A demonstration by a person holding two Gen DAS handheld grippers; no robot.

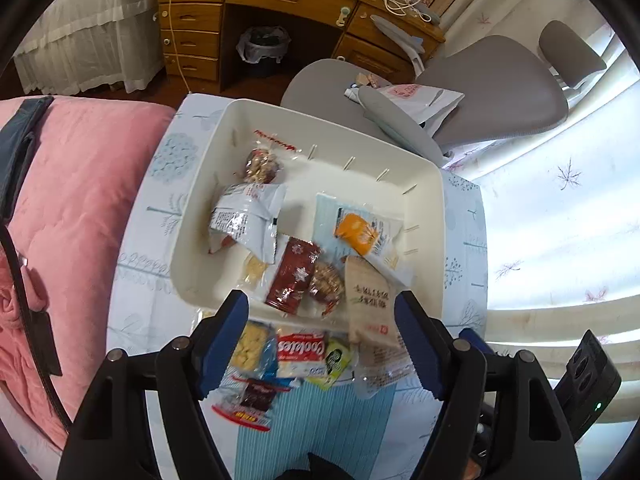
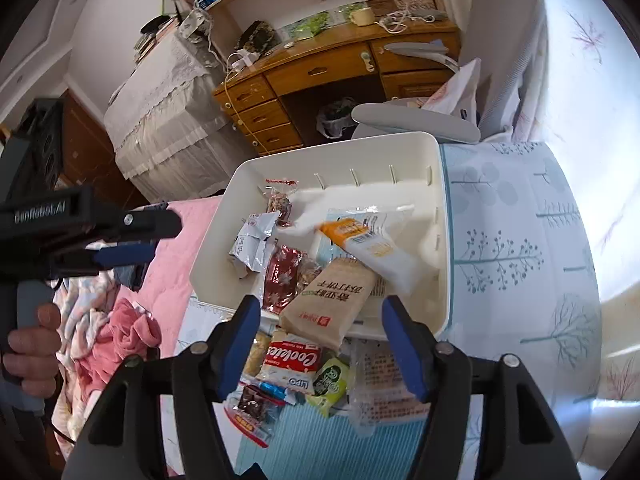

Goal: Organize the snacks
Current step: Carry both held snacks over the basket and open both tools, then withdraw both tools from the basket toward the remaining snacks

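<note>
Tan packet (image 2: 330, 304) lies across the bin (image 2: 436, 184) rim, between the right tongs (image 2: 320, 340) and the left tongs (image 1: 320, 332). Both tongs stand wide, gripping nothing. Cookies pack (image 2: 294, 362) lies below them.

"Cookies" in white script, upside down, on a red-and-white packet (image 2: 294, 362) just outside the white bin's near edge; "LiPO" on its blue corner. "GenRobot.AI" on the black body of the left gripper (image 2: 120, 256). Beige packet (image 2: 334, 300) over the bin's near rim carries Chinese print, not readable.
</note>
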